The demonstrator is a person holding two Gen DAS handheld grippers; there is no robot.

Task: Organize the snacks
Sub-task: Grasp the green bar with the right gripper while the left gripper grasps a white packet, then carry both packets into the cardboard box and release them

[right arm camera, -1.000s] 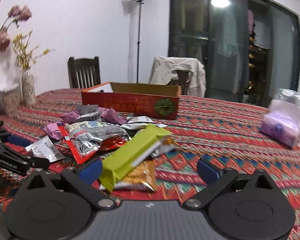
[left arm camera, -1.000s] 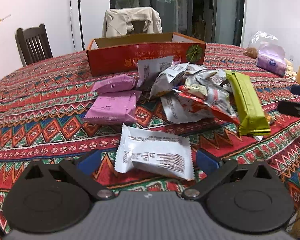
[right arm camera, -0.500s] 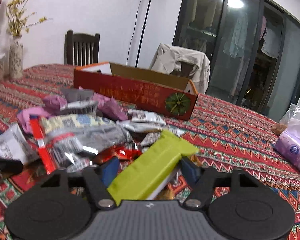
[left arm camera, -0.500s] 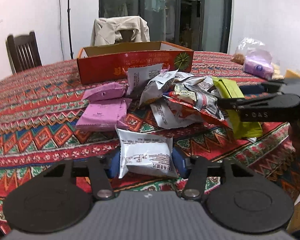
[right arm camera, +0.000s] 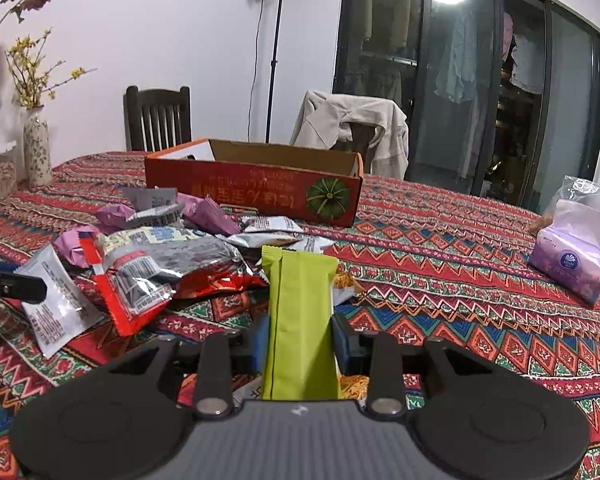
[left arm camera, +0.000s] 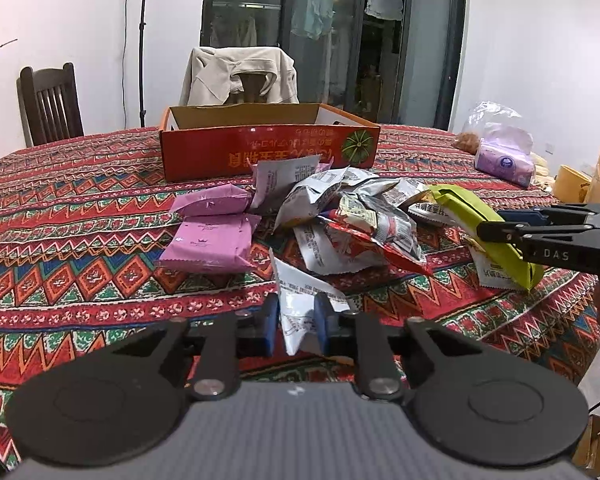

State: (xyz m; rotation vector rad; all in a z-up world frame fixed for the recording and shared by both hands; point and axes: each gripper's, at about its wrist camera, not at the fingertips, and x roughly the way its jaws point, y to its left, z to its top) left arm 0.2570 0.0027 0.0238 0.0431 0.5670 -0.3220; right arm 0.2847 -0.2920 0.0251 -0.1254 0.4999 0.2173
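Observation:
A pile of snack packets lies on the patterned tablecloth in front of an open red cardboard box, which also shows in the right wrist view. My left gripper is shut on a white printed packet, crumpled between the blue pads. My right gripper is shut on a long lime-green packet; it also shows in the left wrist view, lifted at the pile's right side. Two pink packets lie left of the pile.
A purple tissue pack in a clear bag sits at the right on the table. A vase with flowers stands at the far left. Two chairs stand behind the table, one draped with a beige jacket. The table edge drops off at the right.
Both grippers went from open to shut: the left closed on the white packet and squeezed it, the right closed on the green packet and raised it.

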